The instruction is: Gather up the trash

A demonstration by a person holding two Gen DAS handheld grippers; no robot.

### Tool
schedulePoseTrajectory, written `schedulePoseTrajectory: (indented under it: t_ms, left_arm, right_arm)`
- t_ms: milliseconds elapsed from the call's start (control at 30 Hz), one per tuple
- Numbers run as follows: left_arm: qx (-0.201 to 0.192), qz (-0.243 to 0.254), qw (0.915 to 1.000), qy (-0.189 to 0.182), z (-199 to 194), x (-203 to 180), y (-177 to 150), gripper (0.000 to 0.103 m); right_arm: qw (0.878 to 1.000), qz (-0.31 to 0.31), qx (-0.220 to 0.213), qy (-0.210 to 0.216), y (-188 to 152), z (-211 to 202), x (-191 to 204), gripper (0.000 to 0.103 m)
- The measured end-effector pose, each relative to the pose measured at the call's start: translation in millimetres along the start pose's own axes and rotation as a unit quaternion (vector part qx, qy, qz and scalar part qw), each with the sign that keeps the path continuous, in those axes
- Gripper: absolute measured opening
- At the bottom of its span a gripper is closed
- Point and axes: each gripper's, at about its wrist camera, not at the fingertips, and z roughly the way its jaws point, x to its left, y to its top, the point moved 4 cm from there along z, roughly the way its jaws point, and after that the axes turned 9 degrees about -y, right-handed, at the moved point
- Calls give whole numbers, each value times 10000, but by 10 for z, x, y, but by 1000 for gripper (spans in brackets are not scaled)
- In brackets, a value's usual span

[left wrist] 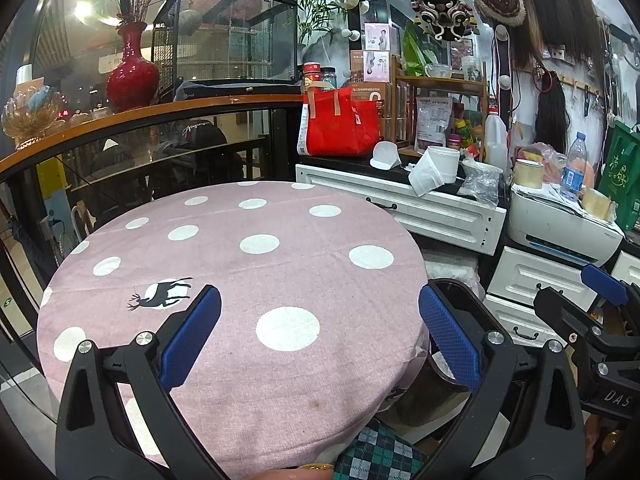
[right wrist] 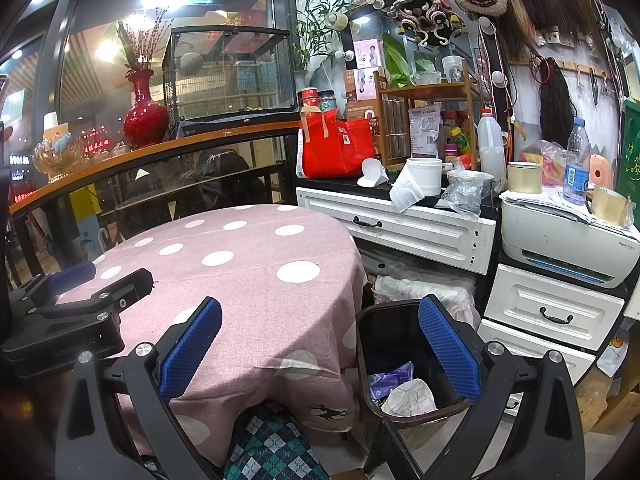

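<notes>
Right wrist: bin [right wrist: 384, 320] under tool [right wrist: 320, 344]

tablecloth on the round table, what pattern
Pink tablecloth with white dots and a deer print, clearest in the left wrist view.

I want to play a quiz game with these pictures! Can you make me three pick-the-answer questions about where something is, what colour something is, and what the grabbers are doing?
1. Where is the trash bin?
A. on the table
B. on the floor beside the table
C. on the printer

2. What colour is the tablecloth?
A. pink with white dots
B. green stripes
C. plain blue

3. How are the left gripper and right gripper?
A. both open, empty
B. both holding paper
C. one holding a bottle

Answers: 1 B, it stands low beside the cloth's edge. 2 A, white dots show everywhere. 3 A, nothing sits between the spread fingers.
</notes>
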Motion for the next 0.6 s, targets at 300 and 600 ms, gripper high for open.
schedulePoseTrajectory:
  t_ms: [300,600]
  left_arm:
    - [25,-5,10000,0,10,-13,3,97]
    - [36,-8,10000,-7,16,-21,3,97]
  right_arm:
    - [10000,-4,5,-3,2,-2,1,97]
    - [10000,-2,9,-1,10,2,0,97]
